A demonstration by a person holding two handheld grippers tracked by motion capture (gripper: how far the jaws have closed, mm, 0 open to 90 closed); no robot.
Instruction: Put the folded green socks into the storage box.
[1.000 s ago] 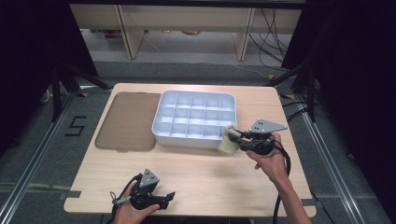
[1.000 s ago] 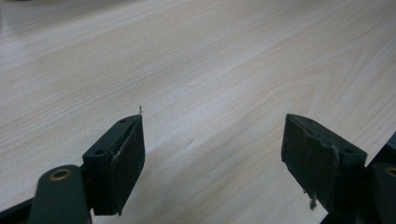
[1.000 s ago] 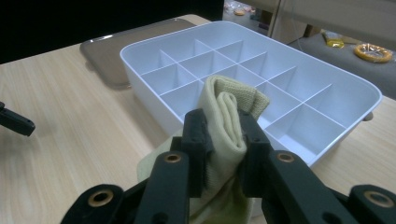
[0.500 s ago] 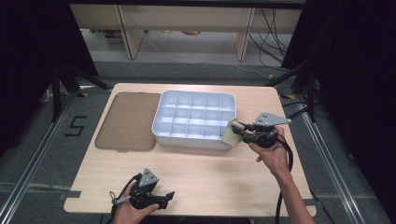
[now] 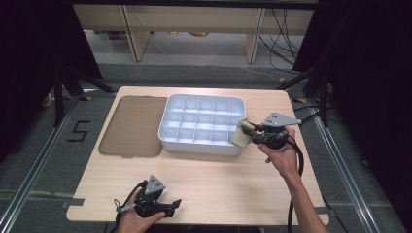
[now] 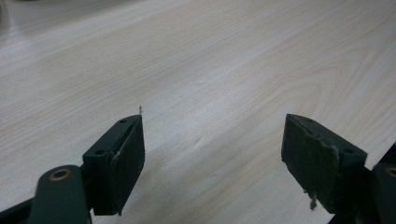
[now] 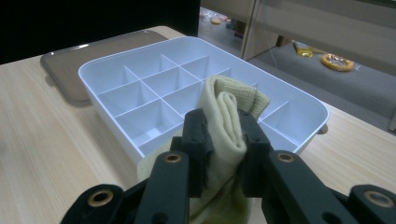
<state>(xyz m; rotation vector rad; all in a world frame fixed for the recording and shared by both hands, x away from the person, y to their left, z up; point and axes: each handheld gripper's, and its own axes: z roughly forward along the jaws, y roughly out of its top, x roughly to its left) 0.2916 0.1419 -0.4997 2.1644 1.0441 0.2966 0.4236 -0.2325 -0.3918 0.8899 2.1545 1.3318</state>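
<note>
A white divided tray (image 5: 170, 133) (image 7: 107, 63) with several empty compartments stands in the middle of the wooden table. My right gripper (image 5: 248, 132) (image 7: 223, 140) is shut on a folded pale yellow cloth (image 5: 241, 134) (image 7: 229, 116), held just above the tray's near right corner. My left gripper (image 5: 171, 205) (image 6: 212, 154) rests low over the table's front edge, open, with bare wood between its jaws.
A brown translucent lid (image 5: 131, 126) (image 7: 88, 49) lies flat to the left of the tray. Table edges run close by at front and right. Black curtains and shelving stand beyond the table. Cables trail from both grippers.
My right gripper with the cloth has risen slightly and edged over the tray's near right corner. The left gripper has stayed where it was.
</note>
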